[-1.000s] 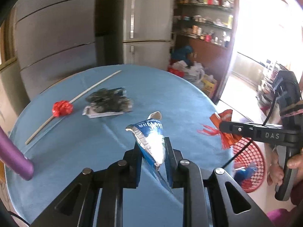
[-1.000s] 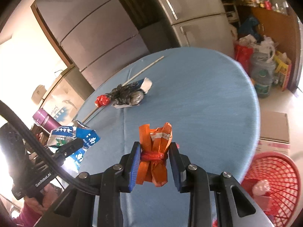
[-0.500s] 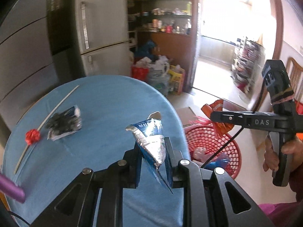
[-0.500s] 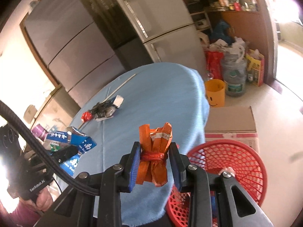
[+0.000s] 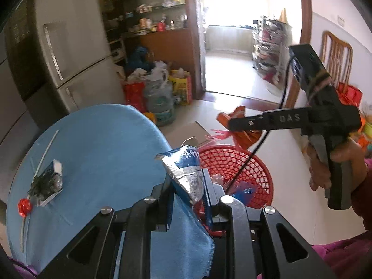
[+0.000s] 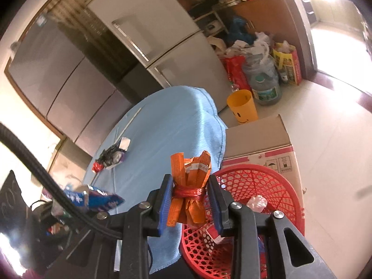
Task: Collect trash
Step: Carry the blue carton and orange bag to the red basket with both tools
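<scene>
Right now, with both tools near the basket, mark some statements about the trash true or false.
1. The left tool grips a blue and silver wrapper. True.
2. The right tool is open and holds nothing. False: it is shut on an orange bundle tied with red string.
3. The red basket is bare inside. False: some scraps already lie in it.
4. A black crumpled piece and a red scrap lie on the blue tablecloth. True.
5. A cardboard box stands behind the basket. True.
</scene>
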`<state>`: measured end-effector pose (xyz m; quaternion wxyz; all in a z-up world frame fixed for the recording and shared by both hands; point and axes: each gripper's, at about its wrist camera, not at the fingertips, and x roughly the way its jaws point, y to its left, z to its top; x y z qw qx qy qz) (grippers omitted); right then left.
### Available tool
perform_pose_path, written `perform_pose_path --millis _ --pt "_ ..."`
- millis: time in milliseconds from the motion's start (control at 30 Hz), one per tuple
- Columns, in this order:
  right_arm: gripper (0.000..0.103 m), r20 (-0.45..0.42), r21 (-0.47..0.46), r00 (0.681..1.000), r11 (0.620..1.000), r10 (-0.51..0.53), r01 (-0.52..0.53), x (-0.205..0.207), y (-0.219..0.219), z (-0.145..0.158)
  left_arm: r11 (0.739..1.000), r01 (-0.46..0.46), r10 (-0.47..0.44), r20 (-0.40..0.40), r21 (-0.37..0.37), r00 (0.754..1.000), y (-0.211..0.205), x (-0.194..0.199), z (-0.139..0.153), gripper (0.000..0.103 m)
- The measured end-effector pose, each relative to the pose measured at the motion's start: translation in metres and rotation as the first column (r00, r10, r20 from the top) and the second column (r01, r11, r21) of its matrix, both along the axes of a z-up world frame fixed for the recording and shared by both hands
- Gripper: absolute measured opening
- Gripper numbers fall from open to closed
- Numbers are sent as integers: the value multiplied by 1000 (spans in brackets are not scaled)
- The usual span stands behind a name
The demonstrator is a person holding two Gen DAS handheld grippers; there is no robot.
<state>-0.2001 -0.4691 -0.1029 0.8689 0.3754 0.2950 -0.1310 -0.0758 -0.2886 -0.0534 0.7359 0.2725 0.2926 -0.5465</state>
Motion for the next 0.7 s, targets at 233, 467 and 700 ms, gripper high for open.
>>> perform_pose_path --millis 233,467,700 --pt "32 -8 63 1000 998 2 -2 -5 -10 -14 997 47 -44 -55 63 998 -21 -9 -19 23" --pt "32 -34 131 999 991 16 -12 -6 -17 -30 991 58 -37 -169 121 985 -31 1 -43 23" --pt "32 -62 172 998 985 33 -22 -2 -17 -42 988 49 -22 -184 146 983 -33 4 -54 23"
